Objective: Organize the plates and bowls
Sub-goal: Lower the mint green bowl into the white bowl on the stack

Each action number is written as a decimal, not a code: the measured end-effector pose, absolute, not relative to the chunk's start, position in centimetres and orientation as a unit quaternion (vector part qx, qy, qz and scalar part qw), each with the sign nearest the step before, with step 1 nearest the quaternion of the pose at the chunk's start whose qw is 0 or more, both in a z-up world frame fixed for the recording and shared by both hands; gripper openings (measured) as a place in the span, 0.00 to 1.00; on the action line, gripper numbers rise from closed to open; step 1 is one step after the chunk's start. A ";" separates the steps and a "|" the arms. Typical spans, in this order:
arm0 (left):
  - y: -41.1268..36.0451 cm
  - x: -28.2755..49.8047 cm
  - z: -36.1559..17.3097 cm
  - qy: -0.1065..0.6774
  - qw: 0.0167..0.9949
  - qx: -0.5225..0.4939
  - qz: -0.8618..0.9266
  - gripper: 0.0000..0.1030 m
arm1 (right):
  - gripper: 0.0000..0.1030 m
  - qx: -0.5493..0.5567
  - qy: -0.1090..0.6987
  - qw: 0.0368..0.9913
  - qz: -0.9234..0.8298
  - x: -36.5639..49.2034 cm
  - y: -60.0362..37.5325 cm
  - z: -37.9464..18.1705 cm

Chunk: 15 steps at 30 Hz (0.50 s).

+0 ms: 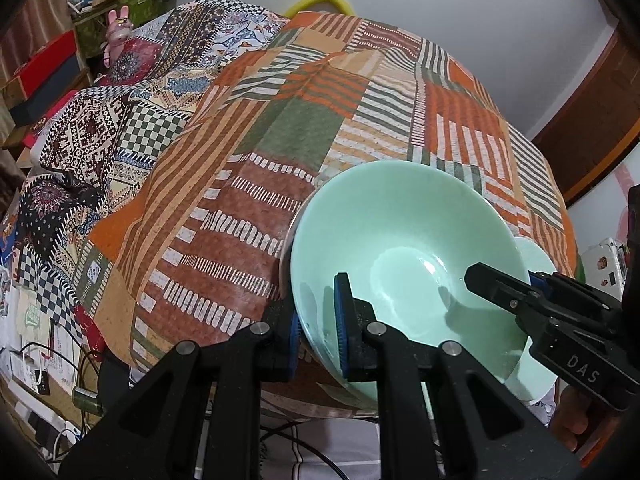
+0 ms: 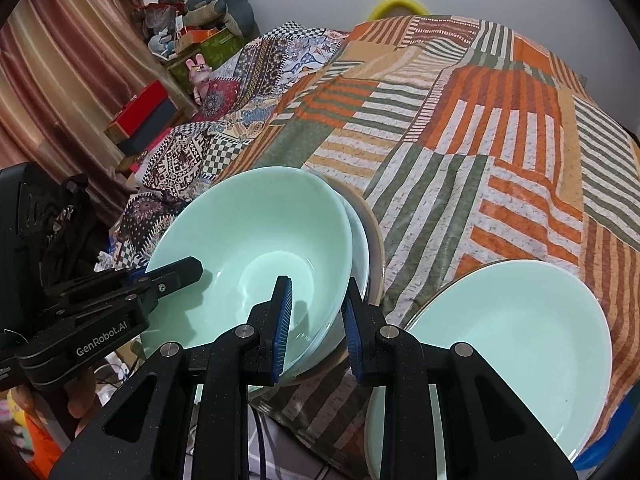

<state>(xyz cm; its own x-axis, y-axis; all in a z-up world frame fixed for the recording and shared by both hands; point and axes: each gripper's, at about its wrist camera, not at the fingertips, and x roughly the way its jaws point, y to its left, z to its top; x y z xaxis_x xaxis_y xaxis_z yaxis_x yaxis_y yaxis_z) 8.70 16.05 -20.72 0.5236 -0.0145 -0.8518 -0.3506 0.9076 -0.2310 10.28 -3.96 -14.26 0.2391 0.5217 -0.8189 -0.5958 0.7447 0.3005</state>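
A mint-green bowl (image 1: pixel 400 240) (image 2: pixel 248 232) sits tilted at the near edge of a table covered in patchwork cloth (image 1: pixel 280 140) (image 2: pixel 480 140). It is nested over another green bowl (image 2: pixel 358 236) and a tan-rimmed dish (image 2: pixel 374 248). My left gripper (image 1: pixel 318 320) (image 2: pixel 168 274) is shut on the bowl's rim on one side. On the opposite side my right gripper (image 2: pixel 316 320) (image 1: pixel 504 280) is shut on the rim, one pad inside and one outside. A second wide green dish (image 2: pixel 508 344) (image 1: pixel 536 256) lies just to the right.
Folded patterned fabric (image 1: pixel 100 132) (image 2: pixel 240 92) is piled along the table's left side. Boxes and a pink toy rabbit (image 1: pixel 118 28) stand behind it. Cables (image 1: pixel 60 360) run below the near edge. A hand (image 2: pixel 80 400) holds the left gripper.
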 end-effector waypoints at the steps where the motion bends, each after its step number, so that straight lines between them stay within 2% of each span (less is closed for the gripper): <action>1: 16.1 8.8 -20.9 0.480 0.851 -0.190 0.099 0.14 | 0.22 -0.037 0.505 0.786 0.355 10.4 -3.9 -14.3; 15: 16.6 9.7 -21.9 0.481 0.852 -0.170 0.119 0.14 | 0.22 -0.038 0.510 0.779 0.363 10.9 -3.5 -15.2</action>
